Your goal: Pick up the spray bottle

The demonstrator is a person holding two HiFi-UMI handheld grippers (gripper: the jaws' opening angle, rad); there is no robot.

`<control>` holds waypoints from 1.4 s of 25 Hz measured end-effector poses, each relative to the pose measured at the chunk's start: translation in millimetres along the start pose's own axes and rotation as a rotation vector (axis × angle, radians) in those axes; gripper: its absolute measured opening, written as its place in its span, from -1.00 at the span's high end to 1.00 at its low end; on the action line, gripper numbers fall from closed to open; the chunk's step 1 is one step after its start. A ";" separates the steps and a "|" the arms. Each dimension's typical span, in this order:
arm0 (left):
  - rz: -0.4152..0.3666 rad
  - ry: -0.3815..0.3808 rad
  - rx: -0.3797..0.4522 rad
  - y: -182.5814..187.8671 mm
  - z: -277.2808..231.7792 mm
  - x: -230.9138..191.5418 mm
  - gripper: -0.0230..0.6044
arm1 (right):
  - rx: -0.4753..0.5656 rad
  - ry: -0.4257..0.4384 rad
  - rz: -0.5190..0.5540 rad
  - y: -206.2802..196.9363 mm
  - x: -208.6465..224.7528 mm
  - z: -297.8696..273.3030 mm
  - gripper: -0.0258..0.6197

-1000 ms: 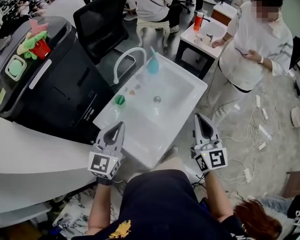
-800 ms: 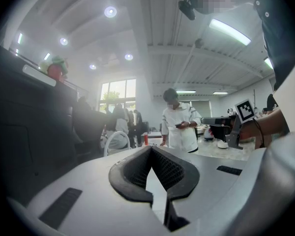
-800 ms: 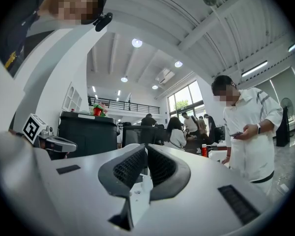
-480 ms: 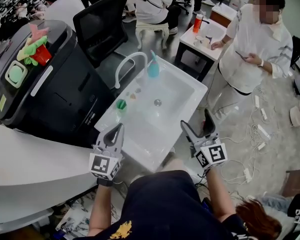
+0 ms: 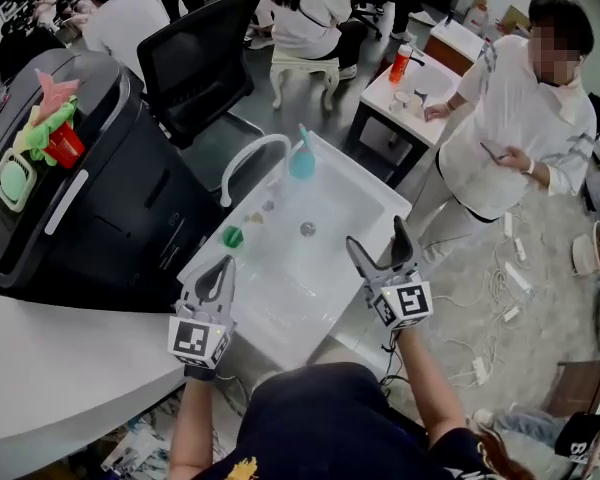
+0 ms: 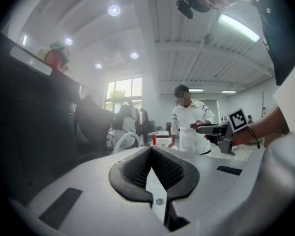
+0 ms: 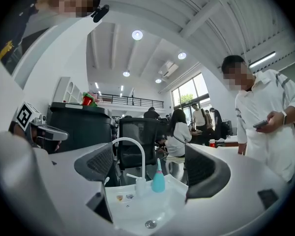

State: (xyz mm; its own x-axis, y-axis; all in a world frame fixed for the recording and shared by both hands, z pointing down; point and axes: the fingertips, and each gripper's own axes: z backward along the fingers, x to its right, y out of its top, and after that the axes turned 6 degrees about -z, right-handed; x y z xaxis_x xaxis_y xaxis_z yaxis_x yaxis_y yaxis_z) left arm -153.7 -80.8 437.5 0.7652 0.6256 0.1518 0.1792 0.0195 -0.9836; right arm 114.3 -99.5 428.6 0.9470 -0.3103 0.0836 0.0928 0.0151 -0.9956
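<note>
The spray bottle (image 5: 302,158) is teal with a thin nozzle. It stands upright at the far rim of the white sink (image 5: 373,182), beside the faucet (image 5: 246,156). The right gripper view has the bottle (image 7: 158,180) straight ahead, well beyond the jaws. My right gripper (image 5: 377,238) hovers over the sink's near right part; its jaws have just opened wide and nothing is between them. My left gripper (image 5: 220,273) is shut and empty at the sink's near left rim. In the left gripper view its pads (image 6: 137,168) meet.
A small green object (image 5: 233,236) lies in the sink at the left, the drain (image 5: 307,229) mid-basin. A large black machine (image 5: 90,198) stands to the left, an office chair (image 5: 195,53) behind the sink. A person in white (image 5: 510,128) stands at right; cables (image 5: 500,298) litter the floor.
Both grippers have moved forward over the sink's near edge. The right gripper's jaws went from shut to wide open. The left gripper stayed shut.
</note>
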 end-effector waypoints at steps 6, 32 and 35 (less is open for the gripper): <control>0.019 0.017 0.024 6.1 -43.0 -10.4 0.88 | -0.029 0.031 0.001 -24.6 27.1 -73.4 -0.42; 0.095 0.086 -0.076 -33.3 -179.2 -42.0 0.88 | -0.251 0.079 -0.013 -191.7 91.1 -301.8 -0.40; 0.111 0.089 -0.101 -39.4 -181.2 -40.6 0.88 | -0.290 0.077 -0.018 -219.2 90.3 -322.4 -0.41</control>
State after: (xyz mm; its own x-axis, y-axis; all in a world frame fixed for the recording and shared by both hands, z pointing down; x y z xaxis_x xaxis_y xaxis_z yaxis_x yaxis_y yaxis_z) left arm -79.8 -248.3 487.7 0.8345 0.5482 0.0553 0.1484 -0.1270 -0.9807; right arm 80.3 -437.2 640.5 0.9188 -0.3795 0.1089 0.0072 -0.2597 -0.9657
